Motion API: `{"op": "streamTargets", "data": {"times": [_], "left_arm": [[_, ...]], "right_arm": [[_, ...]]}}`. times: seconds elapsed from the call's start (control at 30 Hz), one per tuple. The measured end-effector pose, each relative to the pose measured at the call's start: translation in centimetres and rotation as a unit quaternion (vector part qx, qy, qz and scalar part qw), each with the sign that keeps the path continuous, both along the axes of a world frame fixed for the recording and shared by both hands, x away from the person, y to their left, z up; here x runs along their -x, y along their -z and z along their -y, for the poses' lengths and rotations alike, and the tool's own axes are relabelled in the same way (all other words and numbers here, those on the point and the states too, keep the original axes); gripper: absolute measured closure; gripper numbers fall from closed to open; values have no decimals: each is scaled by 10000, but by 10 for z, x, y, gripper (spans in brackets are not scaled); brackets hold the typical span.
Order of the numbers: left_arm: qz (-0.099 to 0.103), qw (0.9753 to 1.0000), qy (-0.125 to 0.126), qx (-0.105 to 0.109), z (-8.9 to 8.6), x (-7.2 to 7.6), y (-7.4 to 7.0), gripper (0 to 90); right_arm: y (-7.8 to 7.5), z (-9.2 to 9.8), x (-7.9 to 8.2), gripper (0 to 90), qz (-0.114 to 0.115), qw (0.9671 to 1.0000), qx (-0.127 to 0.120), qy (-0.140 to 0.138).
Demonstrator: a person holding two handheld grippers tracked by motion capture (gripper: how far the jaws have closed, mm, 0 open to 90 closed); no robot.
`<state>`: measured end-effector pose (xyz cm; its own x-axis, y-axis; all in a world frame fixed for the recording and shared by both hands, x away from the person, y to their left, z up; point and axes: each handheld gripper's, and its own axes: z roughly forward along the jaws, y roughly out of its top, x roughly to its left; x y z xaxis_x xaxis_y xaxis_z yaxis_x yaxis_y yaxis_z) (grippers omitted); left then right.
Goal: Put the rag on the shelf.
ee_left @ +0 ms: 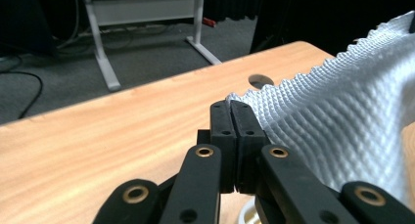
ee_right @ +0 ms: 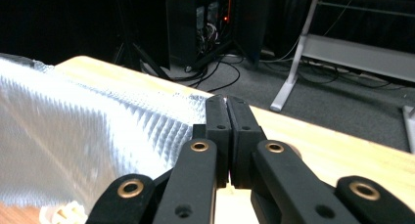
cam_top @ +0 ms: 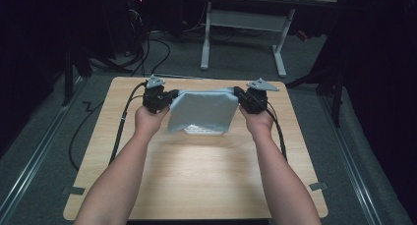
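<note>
A pale blue-grey textured cloth [cam_top: 202, 112] hangs stretched between my two grippers above the wooden table [cam_top: 196, 171]. My left gripper [cam_top: 169, 98] is shut on the cloth's left top corner, and my right gripper [cam_top: 238, 93] is shut on its right top corner. In the left gripper view the jaws [ee_left: 230, 106] pinch the waffle-patterned cloth [ee_left: 337, 116], which spreads off to the right. The right gripper view has the jaws [ee_right: 226, 100] closed on the cloth [ee_right: 88, 136] running off to the left. A white ridged object [cam_top: 201, 130] sits on the table under the cloth, mostly hidden.
A white desk frame [cam_top: 241, 28] stands on the grey floor beyond the table. Cables [cam_top: 118, 131] trail from both grippers over the table's sides. A round hole [ee_left: 261, 80] shows in the tabletop near its far corner. Dark equipment with wires [ee_right: 215, 33] stands behind.
</note>
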<state>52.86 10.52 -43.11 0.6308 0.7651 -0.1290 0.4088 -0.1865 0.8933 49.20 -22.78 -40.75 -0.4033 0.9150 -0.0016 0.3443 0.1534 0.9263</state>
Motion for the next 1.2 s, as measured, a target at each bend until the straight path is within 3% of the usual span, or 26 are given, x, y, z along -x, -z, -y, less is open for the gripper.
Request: {"op": "streamTargets", "data": {"times": [0.37, 0.77, 1.03, 1.2], "left_arm": [[-388, 9991, 164, -56, 6, 8, 35, 894], [-425, 9990, 137, -44, 5, 16, 49, 875], [-401, 9990, -192, -4, -7, 21, 49, 617], [-297, 9987, -396, 91, -25, 29, 41, 552]], "right_arm": [[29, 2, 1, 893, -336, 9994, -66, 27], [55, 4, -1, 889, -627, 9979, -157, 65], [52, 7, -1, 798, -663, 9976, -162, 77], [43, 13, 4, 692, -576, 9982, -101, 134]]}}
